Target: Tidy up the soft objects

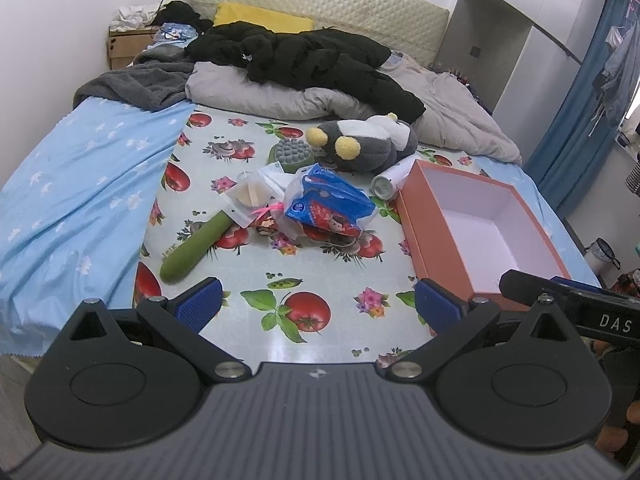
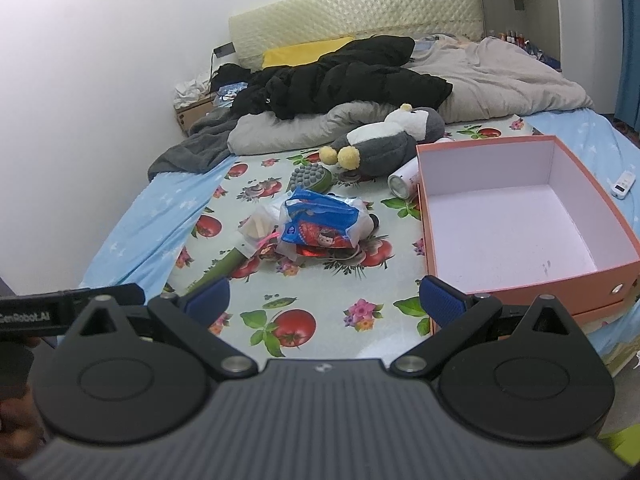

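- Your left gripper sat wide apart and held nothing, hovering over the tomato-print cloth at the near edge of the bed.
- Your right gripper was spread just as wide, also with nothing in it.
- The box stood bare inside, so by my reading you had sorted 0 items.
- The plush penguin lay at the far side, just beside the box's far corner.
- The blue tissue pack sat mid-cloth, on top of the small bags.
- A green massager and a white bottle lay near; whether they belonged in the box, I could not tell.
- Everything was left to do.
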`<state>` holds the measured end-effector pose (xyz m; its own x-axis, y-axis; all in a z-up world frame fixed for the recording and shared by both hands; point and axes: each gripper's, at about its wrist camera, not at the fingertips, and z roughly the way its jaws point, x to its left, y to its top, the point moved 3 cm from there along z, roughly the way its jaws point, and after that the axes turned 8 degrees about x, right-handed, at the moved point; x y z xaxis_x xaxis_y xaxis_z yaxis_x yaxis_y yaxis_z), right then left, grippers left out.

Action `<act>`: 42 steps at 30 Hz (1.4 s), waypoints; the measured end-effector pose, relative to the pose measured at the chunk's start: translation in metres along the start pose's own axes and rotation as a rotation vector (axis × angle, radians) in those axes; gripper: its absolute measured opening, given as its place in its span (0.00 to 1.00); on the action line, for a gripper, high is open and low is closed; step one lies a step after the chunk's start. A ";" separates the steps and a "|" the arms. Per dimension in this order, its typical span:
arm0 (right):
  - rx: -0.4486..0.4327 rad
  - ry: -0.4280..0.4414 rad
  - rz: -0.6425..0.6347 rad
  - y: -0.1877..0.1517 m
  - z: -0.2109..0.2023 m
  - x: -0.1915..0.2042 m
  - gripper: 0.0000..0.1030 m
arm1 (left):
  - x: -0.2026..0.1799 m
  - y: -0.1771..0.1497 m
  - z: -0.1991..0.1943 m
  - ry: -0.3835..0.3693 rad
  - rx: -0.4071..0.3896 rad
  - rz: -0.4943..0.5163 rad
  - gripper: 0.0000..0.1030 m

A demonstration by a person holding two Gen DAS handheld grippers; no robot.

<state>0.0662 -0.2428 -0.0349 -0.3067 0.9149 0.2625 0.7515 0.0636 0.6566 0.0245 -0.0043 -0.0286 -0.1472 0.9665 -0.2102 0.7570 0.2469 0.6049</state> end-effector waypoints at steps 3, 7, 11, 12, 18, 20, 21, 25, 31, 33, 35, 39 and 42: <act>0.000 0.008 0.004 -0.001 0.002 0.000 1.00 | 0.000 0.000 0.005 -0.002 0.011 -0.001 1.00; 0.003 0.017 0.008 -0.001 0.005 -0.002 1.00 | 0.001 0.001 0.008 -0.004 0.017 0.001 1.00; 0.014 0.017 0.021 0.000 0.011 -0.004 1.00 | 0.003 0.002 0.012 -0.009 0.024 -0.001 1.00; 0.019 0.017 0.022 0.001 0.013 -0.004 1.00 | 0.003 0.002 0.013 -0.012 0.029 -0.003 1.00; 0.010 0.016 0.016 0.005 0.017 -0.002 1.00 | 0.013 0.010 0.030 -0.030 0.063 -0.016 1.00; 0.016 0.012 0.016 0.006 0.020 -0.003 1.00 | 0.016 0.012 0.037 -0.031 0.080 -0.020 1.00; 0.020 0.010 0.016 0.006 0.022 -0.003 1.00 | 0.017 0.013 0.041 -0.034 0.089 -0.019 1.00; 0.037 0.000 0.018 0.011 0.034 -0.003 1.00 | 0.019 0.021 0.060 -0.048 0.112 -0.014 1.00; 0.063 -0.010 0.016 0.025 0.057 -0.006 1.00 | 0.021 0.038 0.097 -0.064 0.153 -0.022 1.00; 0.069 -0.008 0.012 0.032 0.065 -0.008 0.94 | 0.024 0.045 0.108 -0.065 0.155 -0.025 1.00; 0.080 0.004 0.005 0.039 0.075 -0.008 0.92 | 0.027 0.052 0.120 -0.062 0.158 -0.030 0.99; 0.109 0.026 -0.001 0.051 0.096 -0.009 0.77 | 0.034 0.064 0.145 -0.074 0.171 -0.038 0.99; 0.133 0.008 -0.006 0.059 0.116 -0.011 0.77 | 0.039 0.071 0.166 -0.075 0.182 -0.035 0.98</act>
<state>0.1813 -0.2028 -0.0813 -0.3158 0.9111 0.2650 0.8205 0.1219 0.5585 0.1776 0.0391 -0.1212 -0.1323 0.9480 -0.2895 0.8558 0.2566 0.4491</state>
